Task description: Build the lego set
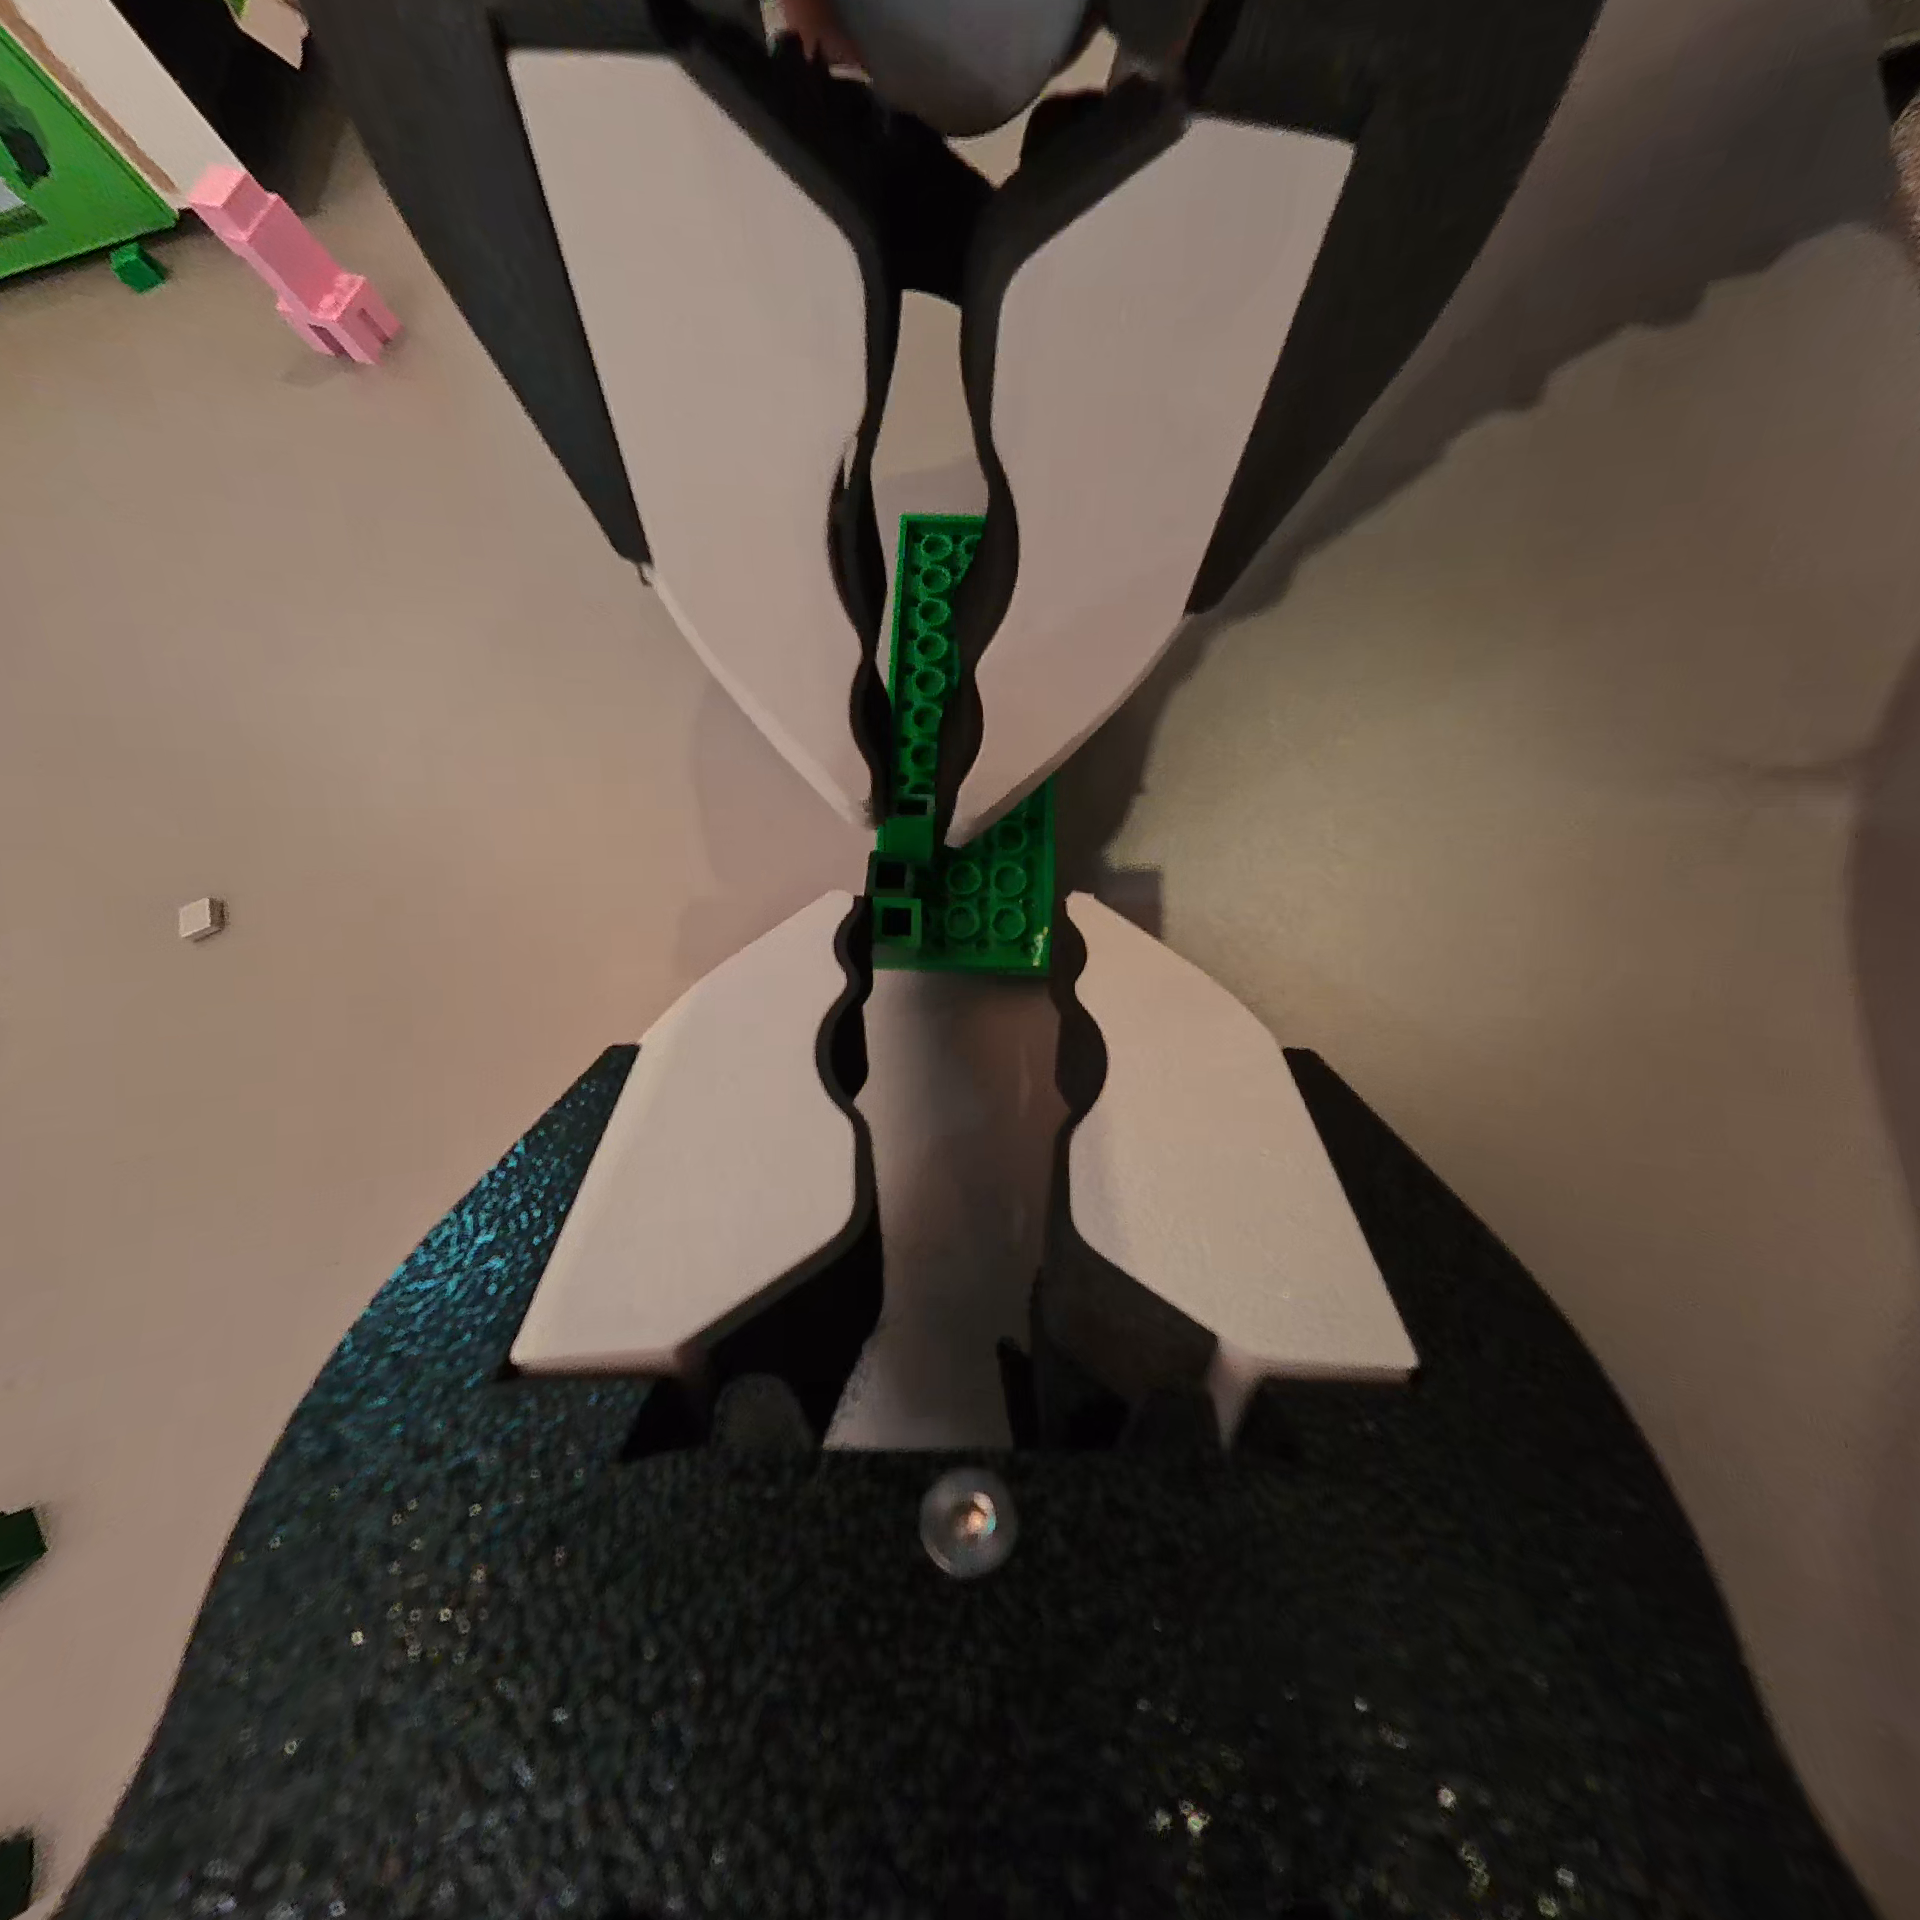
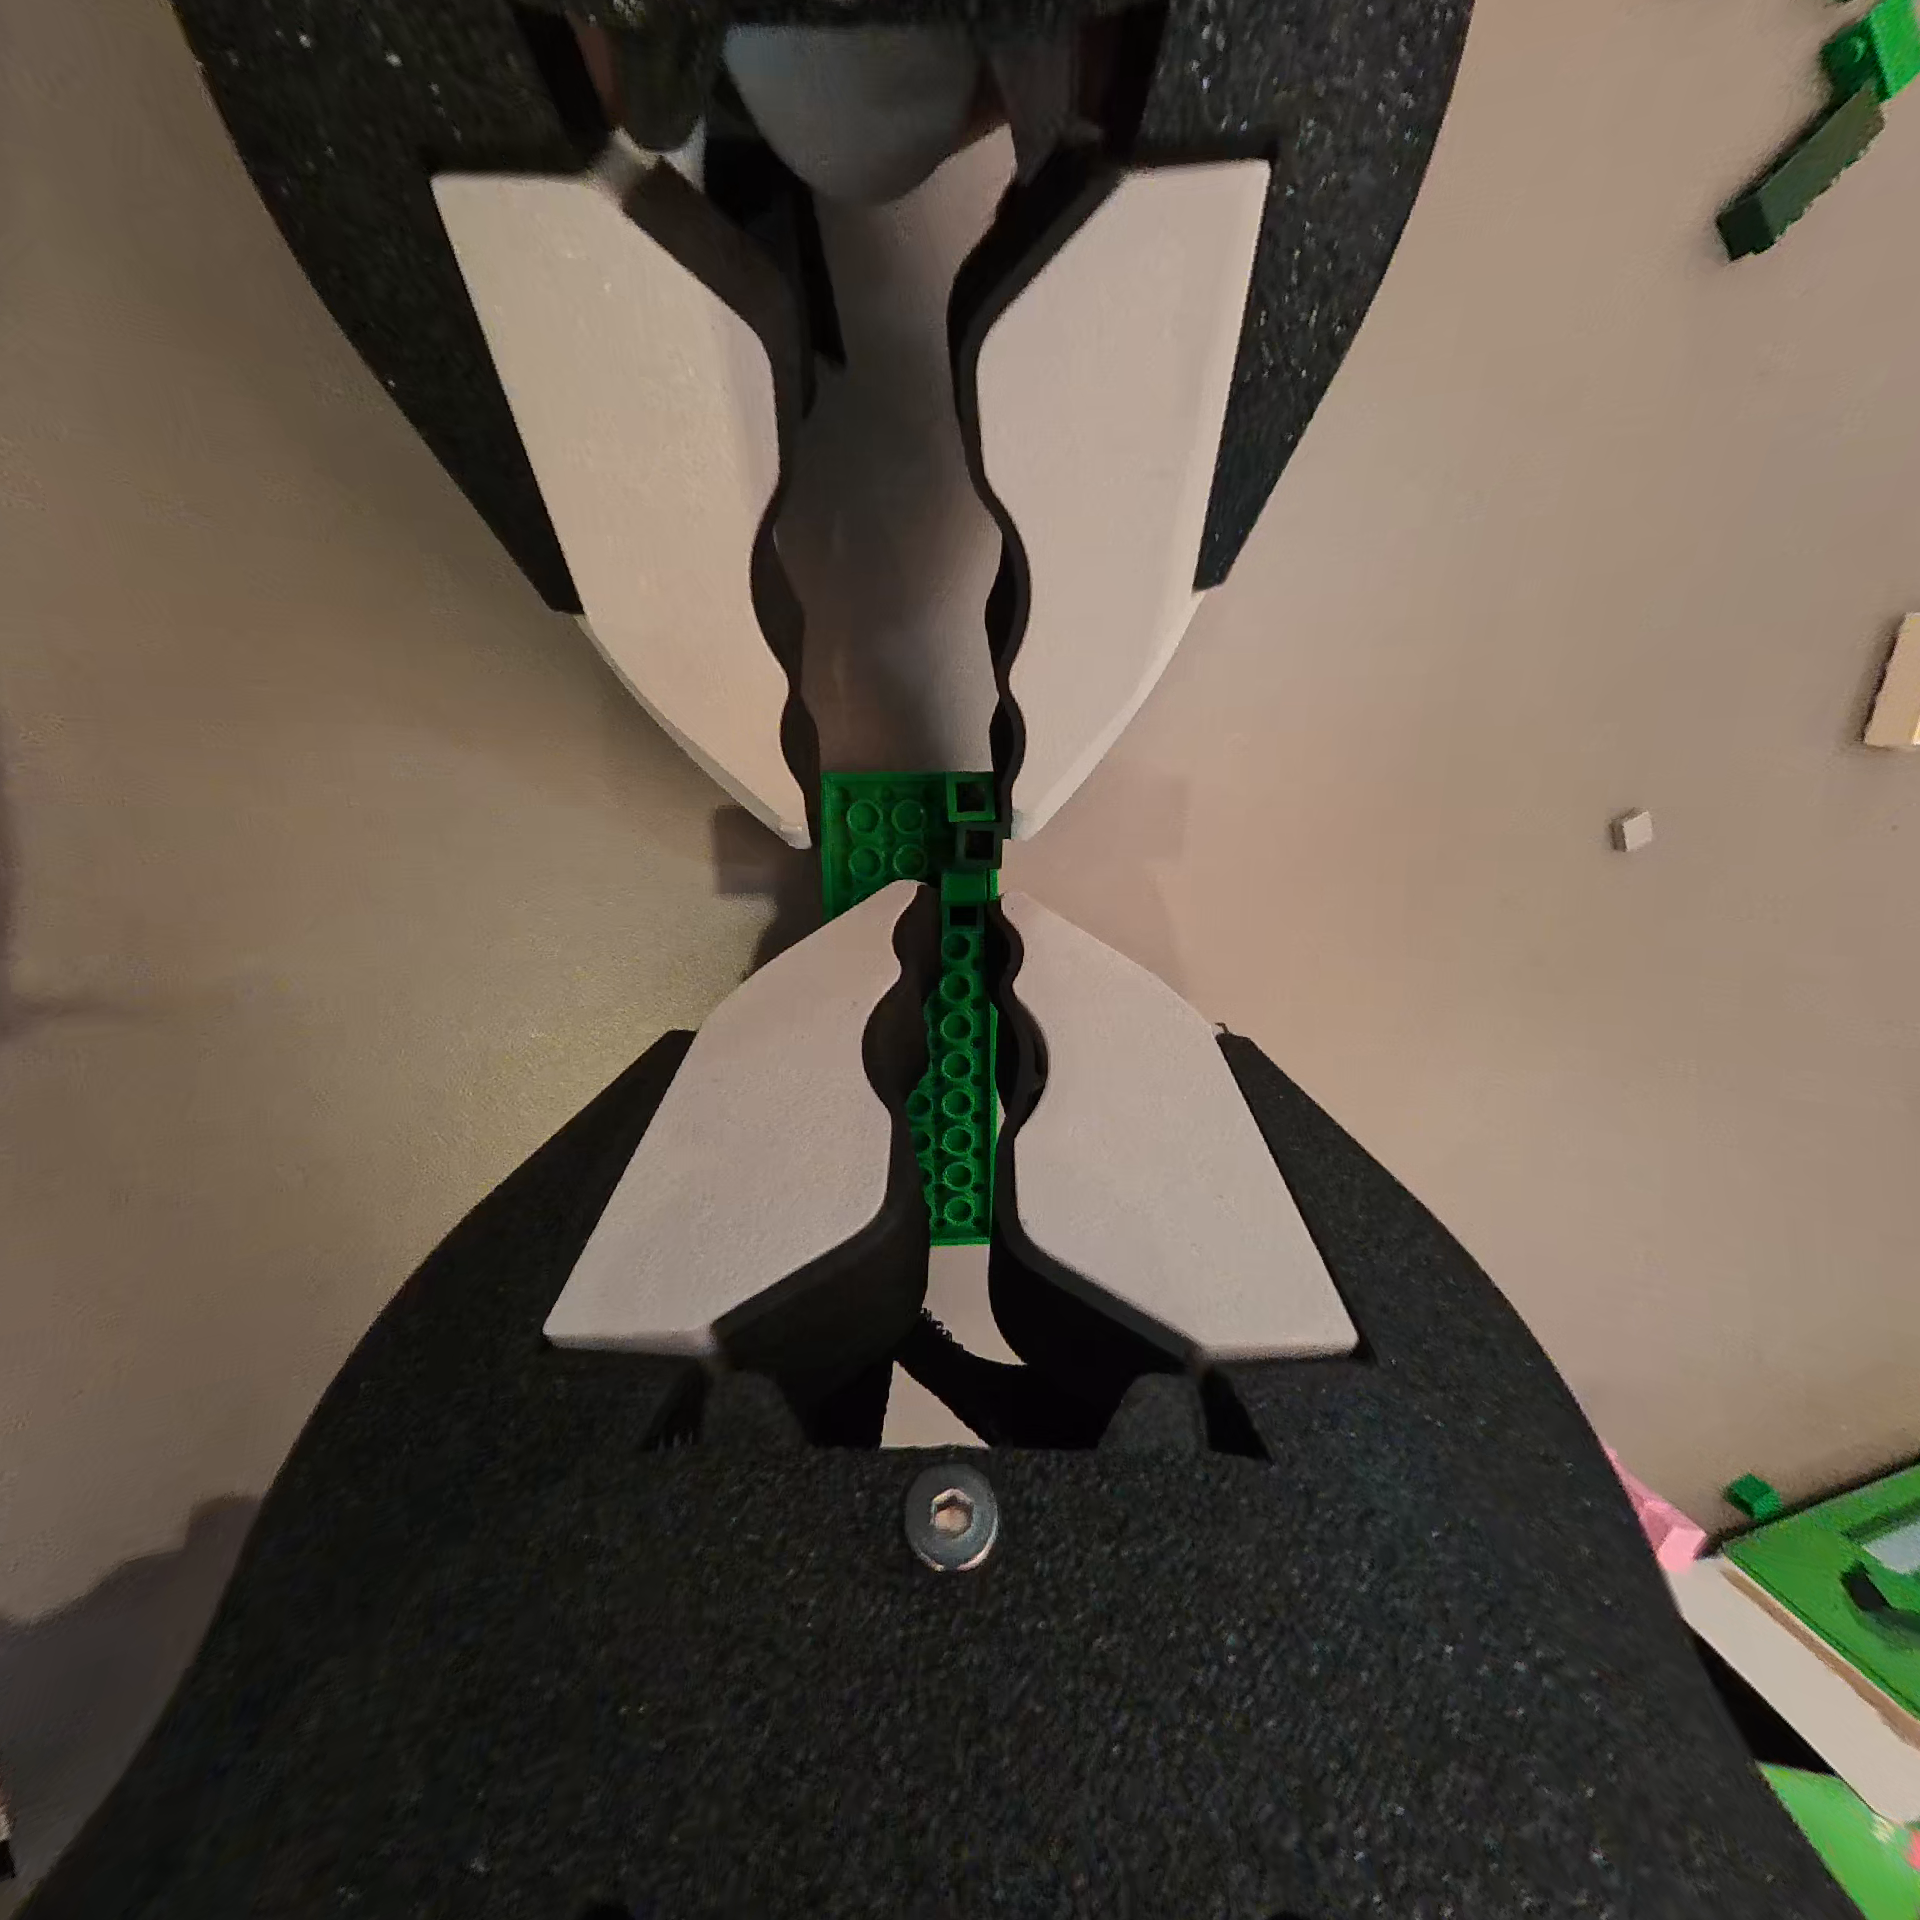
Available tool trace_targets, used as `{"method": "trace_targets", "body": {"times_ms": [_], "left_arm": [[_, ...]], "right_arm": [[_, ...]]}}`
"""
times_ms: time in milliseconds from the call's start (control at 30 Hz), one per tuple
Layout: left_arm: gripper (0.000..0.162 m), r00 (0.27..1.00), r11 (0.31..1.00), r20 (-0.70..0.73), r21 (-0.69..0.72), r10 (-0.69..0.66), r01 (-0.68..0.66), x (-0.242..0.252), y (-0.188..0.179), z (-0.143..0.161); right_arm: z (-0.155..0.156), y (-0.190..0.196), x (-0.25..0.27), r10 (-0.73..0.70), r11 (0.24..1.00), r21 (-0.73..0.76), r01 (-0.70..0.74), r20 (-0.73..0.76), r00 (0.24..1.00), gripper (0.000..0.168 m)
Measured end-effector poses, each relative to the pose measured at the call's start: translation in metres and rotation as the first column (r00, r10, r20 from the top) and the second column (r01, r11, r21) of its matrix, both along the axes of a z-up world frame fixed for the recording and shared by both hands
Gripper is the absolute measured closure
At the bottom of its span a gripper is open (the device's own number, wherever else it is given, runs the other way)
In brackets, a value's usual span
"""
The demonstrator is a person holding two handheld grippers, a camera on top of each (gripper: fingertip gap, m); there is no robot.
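A green studded plate lies on the beige table between two grippers that face each other. My left gripper stands with its fingers against both long sides of the plate's near end. A row of small green bricks with square holes runs along one edge of the plate. My right gripper is closed on the nearest brick of that row, above the plate. Its fingers hide part of the plate. The right gripper also shows in the left wrist view, and the left gripper in the right wrist view.
A pink brick figure and a green box lie at the far left. A small white tile lies to the left. Dark green bricks lie at the upper right of the right wrist view.
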State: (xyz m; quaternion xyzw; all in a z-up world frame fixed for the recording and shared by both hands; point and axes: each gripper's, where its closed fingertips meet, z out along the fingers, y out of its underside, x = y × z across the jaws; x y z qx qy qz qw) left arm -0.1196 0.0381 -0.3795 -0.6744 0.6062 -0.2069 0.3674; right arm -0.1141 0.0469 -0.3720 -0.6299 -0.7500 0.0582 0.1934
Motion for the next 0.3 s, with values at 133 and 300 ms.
{"method": "trace_targets", "body": {"times_ms": [133,300], "left_arm": [[0.130,1.000,1.000,0.018,0.001,0.003,-0.004,-0.0001,0.0008,0.0011],[0.130,1.000,1.000,0.020,-0.011,-0.013,0.013,0.0022,-0.0025,-0.0011]], "right_arm": [[0.0009,0.0013,-0.0004,-0.019,1.000,-0.004,0.019,0.009,1.000,0.161],[0.0002,0.0015,0.0018,-0.031,1.000,-0.003,0.031,0.016,0.999,0.161]]}}
